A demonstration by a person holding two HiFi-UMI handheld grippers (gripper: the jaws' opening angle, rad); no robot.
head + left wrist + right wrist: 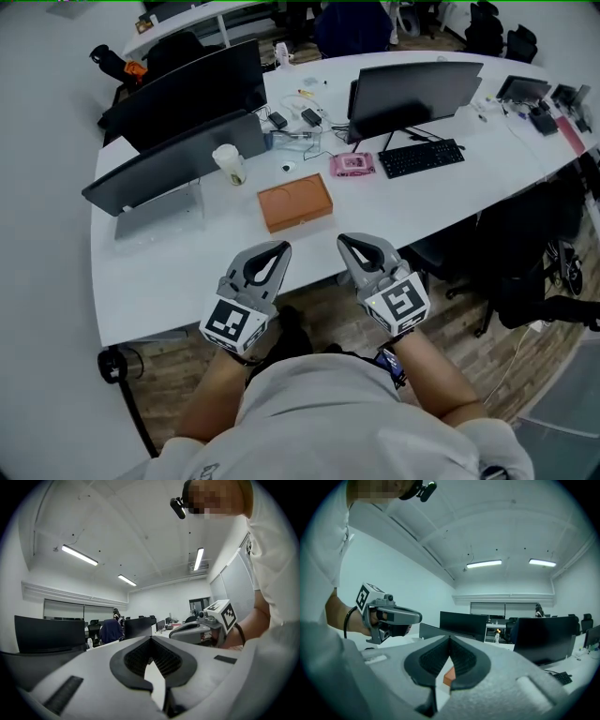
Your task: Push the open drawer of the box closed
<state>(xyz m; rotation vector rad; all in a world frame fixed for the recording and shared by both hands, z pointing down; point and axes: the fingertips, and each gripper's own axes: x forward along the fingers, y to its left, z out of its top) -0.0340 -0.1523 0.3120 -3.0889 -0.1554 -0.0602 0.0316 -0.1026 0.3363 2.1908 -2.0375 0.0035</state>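
Observation:
In the head view a flat orange-brown box (295, 202) lies on the white table (169, 272), a short way beyond both grippers. I cannot make out an open drawer on it from here. My left gripper (280, 248) and right gripper (346, 241) hover side by side over the table's near edge, pointing at the box, apart from it. Both are shut with nothing between the jaws. In the right gripper view a sliver of the orange box (449, 674) shows through the gap below the closed tips of the right gripper (450, 637). The left gripper (151, 638) shows closed tips too.
Behind the box stand a paper cup (229, 164), a pink packet (352, 165), a black keyboard (420, 157), two dark monitors (412, 94) (178, 159) and a laptop on a stand (159, 211). A black chair (525, 253) sits at the right under the table's edge.

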